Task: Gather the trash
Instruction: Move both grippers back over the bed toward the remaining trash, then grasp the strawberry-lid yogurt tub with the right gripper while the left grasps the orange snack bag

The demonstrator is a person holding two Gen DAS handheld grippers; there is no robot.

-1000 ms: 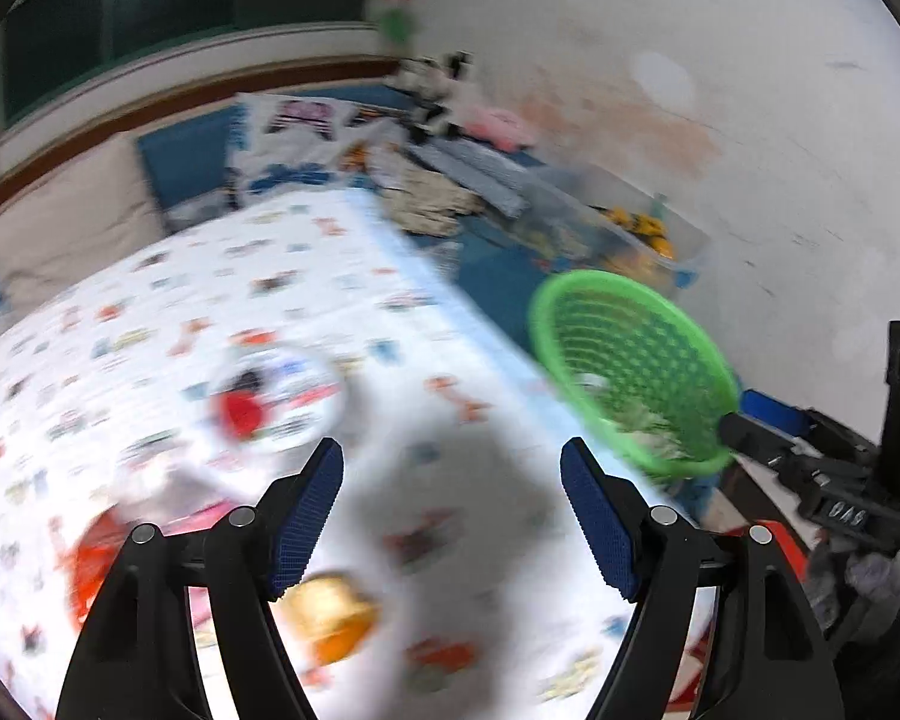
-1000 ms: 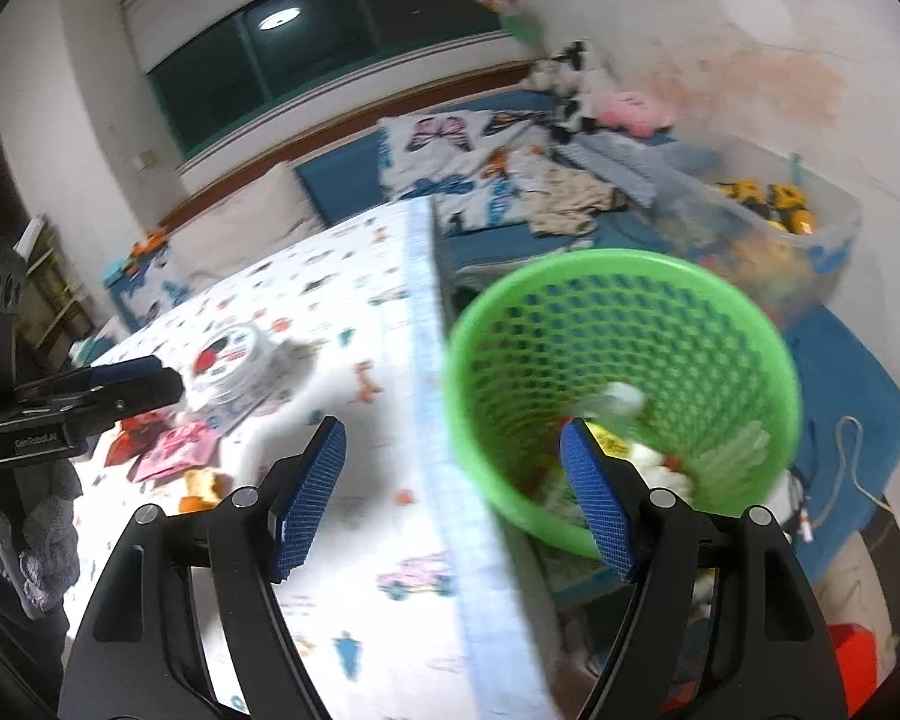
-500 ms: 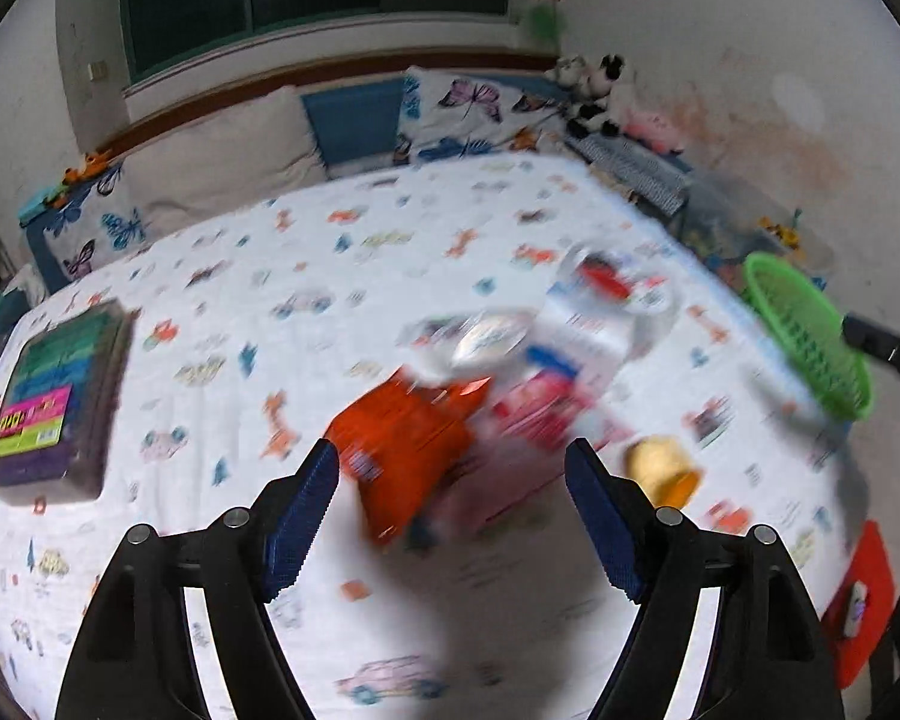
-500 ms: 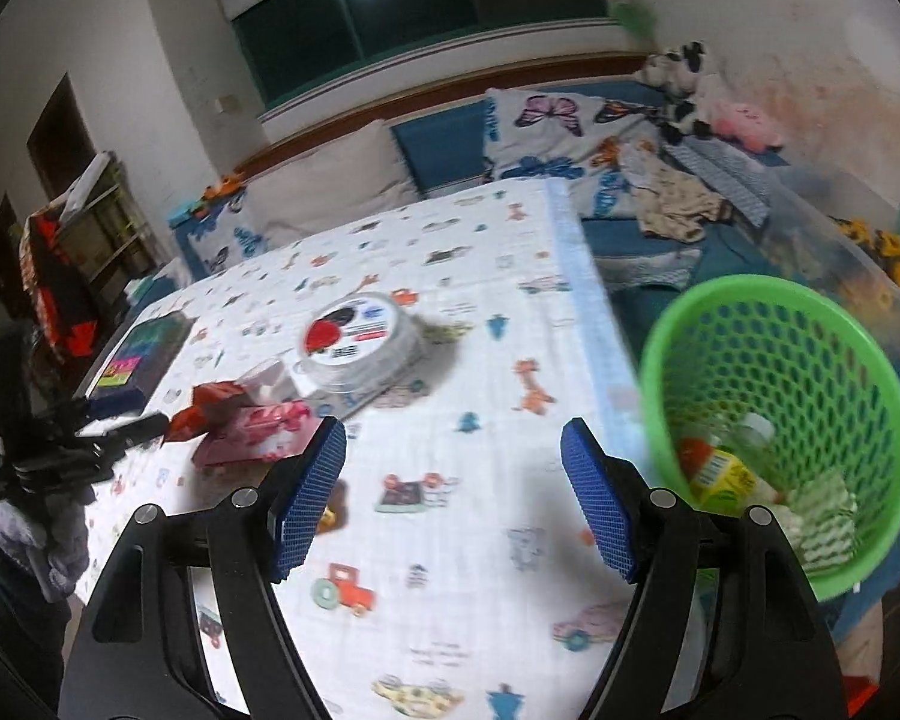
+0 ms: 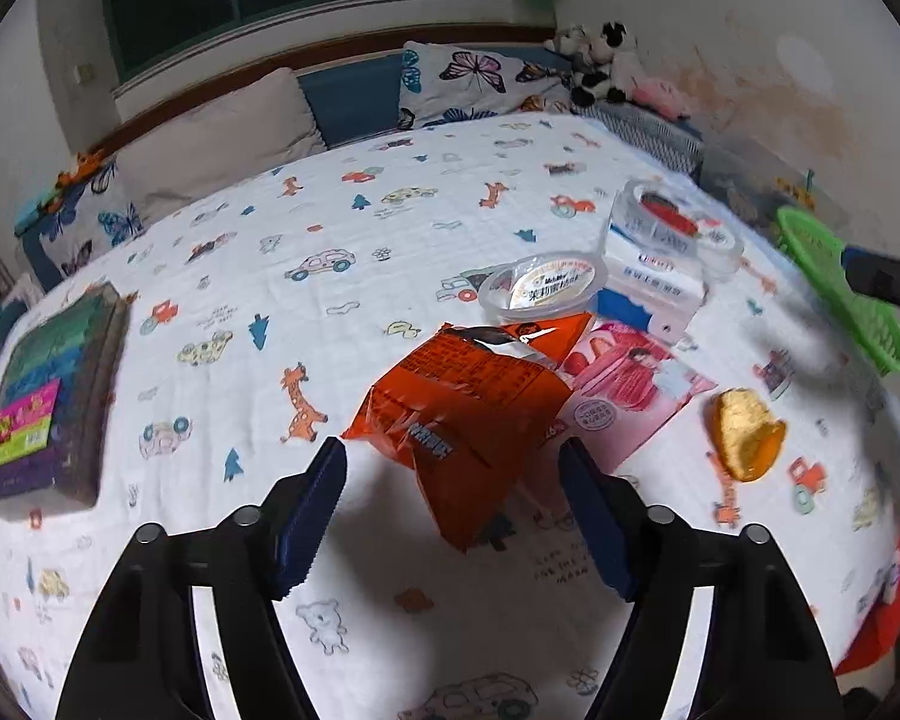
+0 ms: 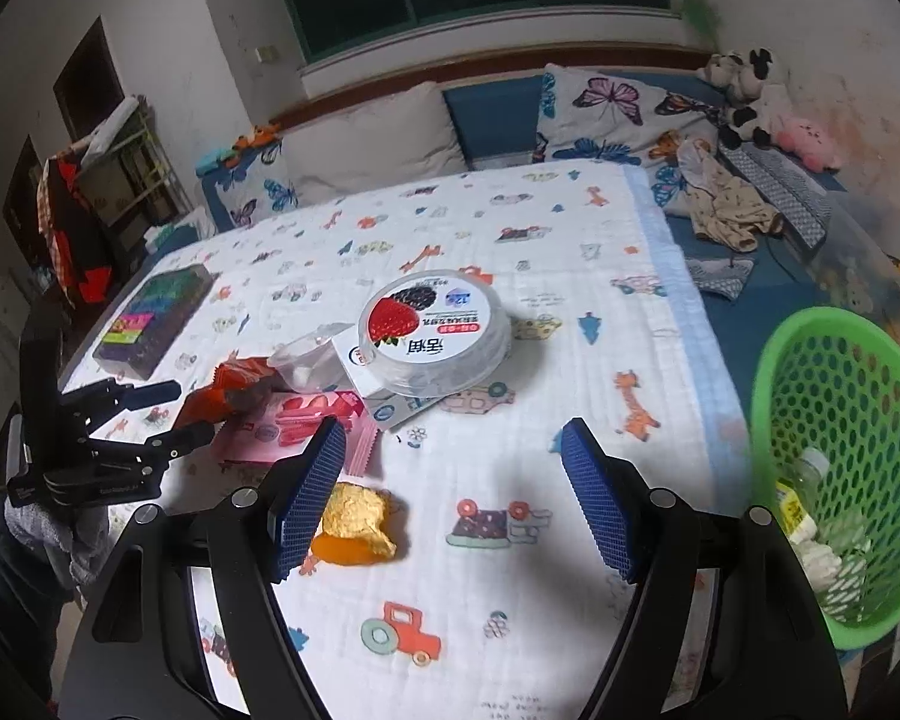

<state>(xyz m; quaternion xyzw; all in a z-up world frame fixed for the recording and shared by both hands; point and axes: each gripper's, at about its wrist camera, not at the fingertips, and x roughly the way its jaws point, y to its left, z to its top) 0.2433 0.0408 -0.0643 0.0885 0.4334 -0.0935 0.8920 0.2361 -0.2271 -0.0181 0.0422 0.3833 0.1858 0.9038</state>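
The left claw is held spread wide above the bed, which is covered by a white sheet printed with cartoon animals and cars; nothing is pinched between its blue pads. Just ahead of that claw, an orange snack bag is seen lying crumpled on the sheet, its torn top turned away from the camera. A pink wrapper is partly tucked under the bag's right side. Beyond these, a small clear cup with a foil lid is set beside a white and blue tissue pack, and a round clear tub with a strawberry label is resting on that pack. An orange peel is lying apart to the right of the wrapper.

The right claw is likewise held spread and empty over the sheet, with the orange peel just beside its left finger. The green basket is found off the bed's right edge, with a bottle and pale scraps inside. The left claw is visible at the far left of the right wrist view, close to the orange snack bag. A dark flat box with coloured stripes is lying well apart on the sheet's left side.
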